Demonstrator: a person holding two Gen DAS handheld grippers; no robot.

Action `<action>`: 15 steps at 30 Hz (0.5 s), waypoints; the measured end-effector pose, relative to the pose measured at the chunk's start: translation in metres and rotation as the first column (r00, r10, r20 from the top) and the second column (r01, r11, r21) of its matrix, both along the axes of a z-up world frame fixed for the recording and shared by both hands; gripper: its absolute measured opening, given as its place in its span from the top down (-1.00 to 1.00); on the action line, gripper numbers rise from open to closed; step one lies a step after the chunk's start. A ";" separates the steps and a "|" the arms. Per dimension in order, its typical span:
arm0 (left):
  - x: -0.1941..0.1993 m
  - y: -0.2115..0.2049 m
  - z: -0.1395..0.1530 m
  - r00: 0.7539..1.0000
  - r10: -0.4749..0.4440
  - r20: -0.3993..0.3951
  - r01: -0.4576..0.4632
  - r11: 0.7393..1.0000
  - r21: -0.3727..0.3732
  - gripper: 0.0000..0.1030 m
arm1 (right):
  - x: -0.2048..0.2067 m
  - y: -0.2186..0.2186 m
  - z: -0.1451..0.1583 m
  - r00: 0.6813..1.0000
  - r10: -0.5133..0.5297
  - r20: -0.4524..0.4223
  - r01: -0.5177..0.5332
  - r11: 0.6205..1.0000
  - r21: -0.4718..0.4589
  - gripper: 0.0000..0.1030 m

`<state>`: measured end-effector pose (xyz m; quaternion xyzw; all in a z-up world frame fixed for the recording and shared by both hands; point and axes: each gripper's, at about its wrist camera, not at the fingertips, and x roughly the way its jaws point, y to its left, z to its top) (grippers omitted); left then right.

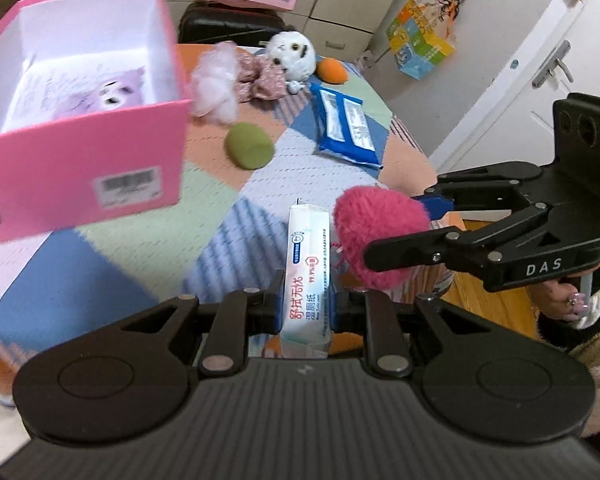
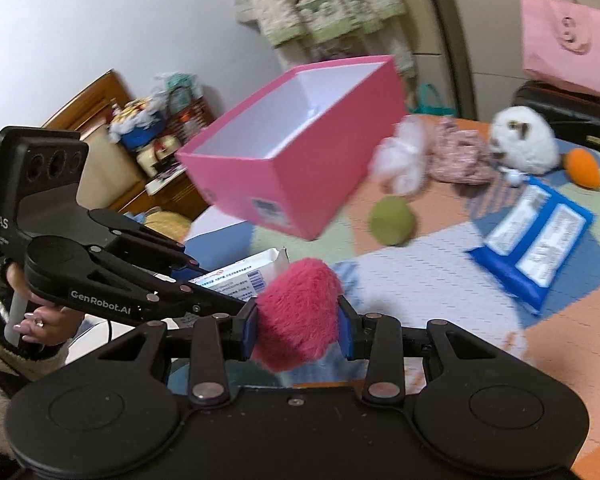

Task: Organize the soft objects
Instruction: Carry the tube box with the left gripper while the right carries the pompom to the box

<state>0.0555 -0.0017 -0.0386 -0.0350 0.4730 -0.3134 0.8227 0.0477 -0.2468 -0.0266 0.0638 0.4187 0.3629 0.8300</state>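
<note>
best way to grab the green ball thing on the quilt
Grip the green ball across its shorter width, coming from above. It lies alone on the quilt, clear of the white pouf and blue pack, so fingers fit either side; it looks soft, so squeeze gently.

A lilac plush toy [image 1: 118, 94] lay inside the pink cardboard box [image 1: 80, 168]; right of the box, on the patchwork-covered tabletop [image 1: 260, 184], lay a green foam ball [image 1: 249, 145] and a blue wipes pack [image 1: 346, 126].

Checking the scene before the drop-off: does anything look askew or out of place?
Nothing looks spilled or damaged. The pink box appears tilted, though fisheye distortion may explain that. A purple plush already lies inside.
</note>
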 end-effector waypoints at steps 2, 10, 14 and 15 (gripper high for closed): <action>-0.006 0.013 0.004 1.000 0.020 0.001 -0.020 1.000 -0.010 0.64 | -0.001 0.012 0.001 1.000 0.026 -0.012 -0.026 1.000 0.015 0.16; -0.017 0.058 0.035 0.989 0.105 0.103 -0.102 0.994 -0.034 0.64 | -0.003 0.061 0.026 0.992 0.116 0.049 -0.118 0.992 0.041 0.16; -0.013 0.072 0.053 0.975 0.140 0.172 -0.134 0.990 -0.044 0.64 | 0.004 0.083 0.047 0.985 0.139 0.104 -0.145 0.988 0.046 0.16; -0.011 0.075 0.057 0.970 0.151 0.192 -0.146 0.988 -0.044 0.64 | 0.007 0.089 0.052 0.982 0.141 0.125 -0.148 0.988 0.044 0.16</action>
